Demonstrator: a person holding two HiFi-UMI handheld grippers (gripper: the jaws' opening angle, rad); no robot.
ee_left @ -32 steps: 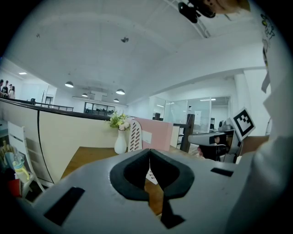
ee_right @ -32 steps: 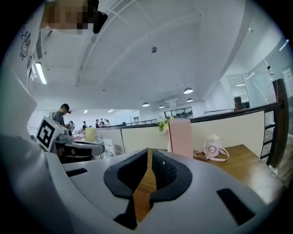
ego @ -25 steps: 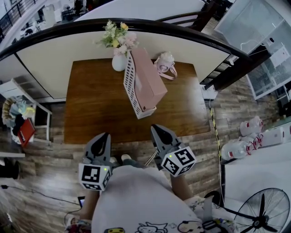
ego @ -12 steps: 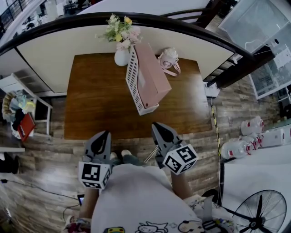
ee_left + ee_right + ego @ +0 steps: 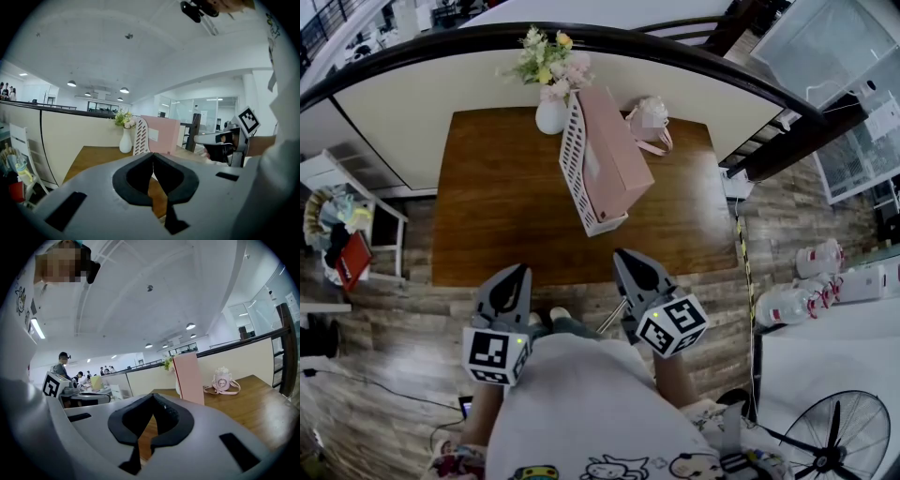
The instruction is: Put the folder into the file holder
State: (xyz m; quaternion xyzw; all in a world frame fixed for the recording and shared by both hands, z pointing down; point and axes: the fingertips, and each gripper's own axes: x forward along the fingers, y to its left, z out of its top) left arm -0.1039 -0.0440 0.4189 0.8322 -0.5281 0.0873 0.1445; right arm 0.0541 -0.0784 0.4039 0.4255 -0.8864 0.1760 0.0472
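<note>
A pink folder stands upright inside the white slotted file holder on the brown table. The holder and folder also show in the left gripper view, and the folder in the right gripper view. My left gripper and right gripper hover off the table's near edge, close to the person's body. Both are shut, jaws meeting at the tips, with nothing held.
A white vase with flowers stands behind the holder. A pink bottle with a strap lies at the table's back right. A low curved wall runs behind the table. A small side table stands left; bottles and a fan stand right.
The head view shifted slightly after the earliest frame, so the table sits a little higher in the picture. Both grippers stay put and shut.
</note>
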